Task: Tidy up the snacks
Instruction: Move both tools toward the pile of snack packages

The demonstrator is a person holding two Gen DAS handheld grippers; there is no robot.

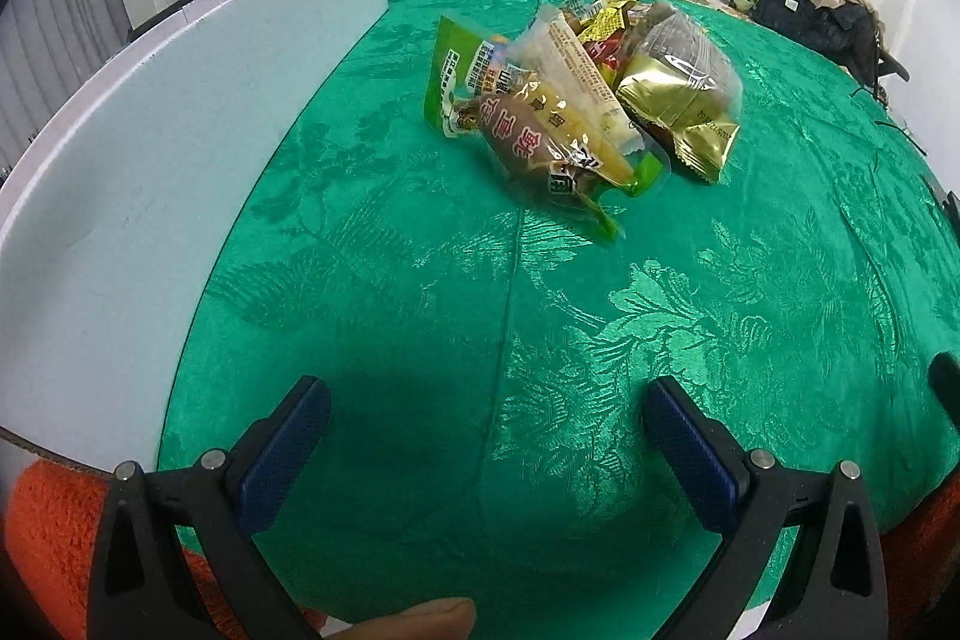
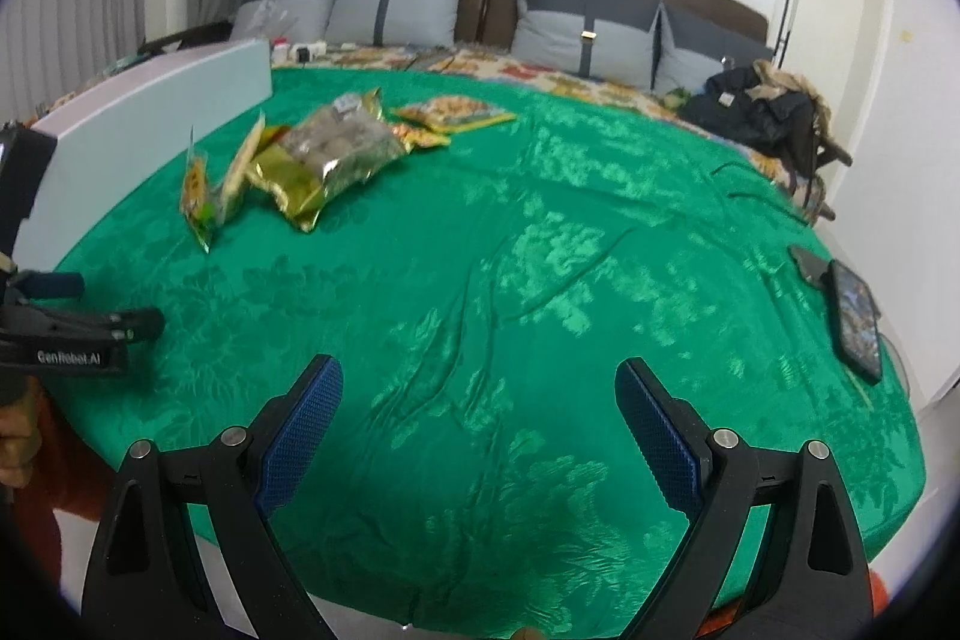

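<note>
Left gripper: fingers spread wide, nothing between them, low over the near edge of the green cloth; in the right wrist view it shows side-on at the left border.
Right gripper: fingers apart and empty, above bare cloth.
Snack pile: heaped on the cloth ahead of both grippers, well apart from each.
Gold packet: on the pile's right flank.
Green-edged pouch: at the pile's left, partly under clear wrappers.
White panel: along the cloth's left edge.
Left view only: printed labels on the wrappers; a fingertip at the bottom edge.
Right view only: flat yellow packets behind the pile; a phone on the cloth's right edge.
Both views: grey pillows; dark clothing at far right.
</note>
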